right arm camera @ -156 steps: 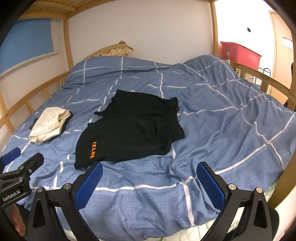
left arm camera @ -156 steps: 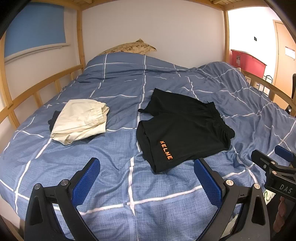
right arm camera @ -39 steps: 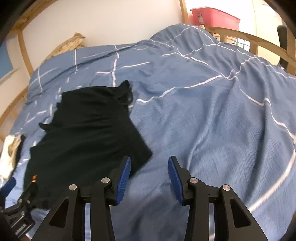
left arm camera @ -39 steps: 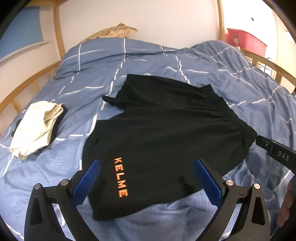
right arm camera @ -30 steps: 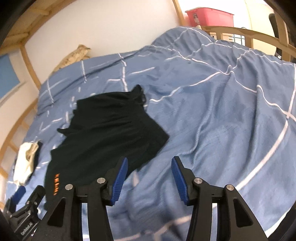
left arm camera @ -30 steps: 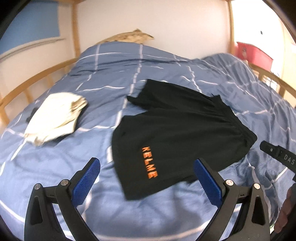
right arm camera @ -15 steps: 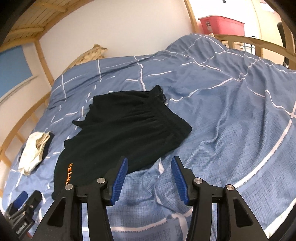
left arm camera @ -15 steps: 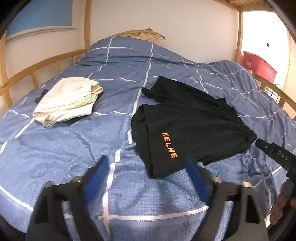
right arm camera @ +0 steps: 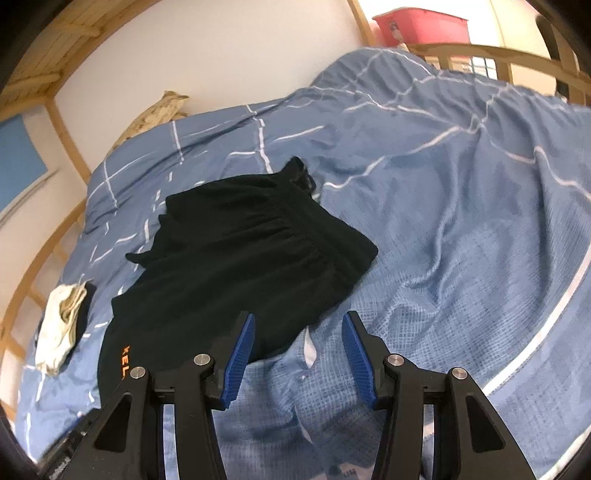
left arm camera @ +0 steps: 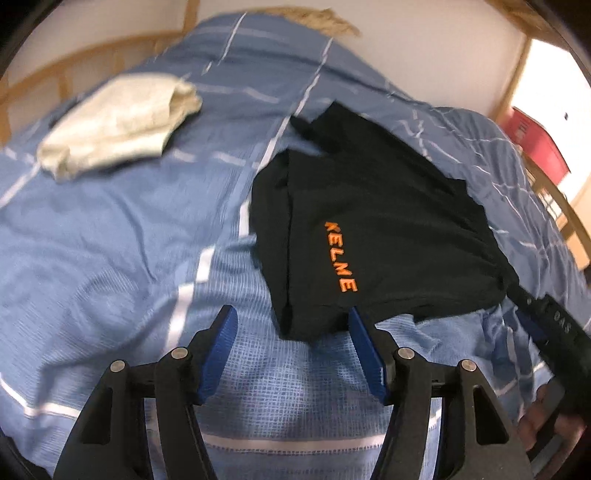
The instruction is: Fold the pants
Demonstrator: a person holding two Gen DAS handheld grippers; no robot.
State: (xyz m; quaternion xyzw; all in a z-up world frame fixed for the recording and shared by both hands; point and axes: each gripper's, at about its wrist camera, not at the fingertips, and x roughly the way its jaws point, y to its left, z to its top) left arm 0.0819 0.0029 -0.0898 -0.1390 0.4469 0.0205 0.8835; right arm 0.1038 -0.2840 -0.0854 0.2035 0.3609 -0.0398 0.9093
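Black shorts (left arm camera: 373, 229) with an orange KELME print lie spread on the blue checked duvet (left arm camera: 110, 236). My left gripper (left arm camera: 291, 328) is open and empty, its jaws on either side of the near leg hem. The shorts also show in the right wrist view (right arm camera: 240, 254), waistband toward the right. My right gripper (right arm camera: 297, 332) is open and empty, just short of the shorts' near edge by the waistband corner. Part of the right gripper (left arm camera: 546, 332) shows at the right of the left wrist view.
Folded cream shorts (left arm camera: 114, 122) lie on a dark item at the left of the bed, also in the right wrist view (right arm camera: 61, 325). A wooden rail (right arm camera: 48, 251) runs along the left. A pillow (right arm camera: 159, 110) lies by the far wall. A red bin (right arm camera: 421, 22) stands beyond the bed.
My left gripper has narrowed from wide open and dropped toward the shorts' near hem. My right gripper has moved closer to the shorts' near edge.
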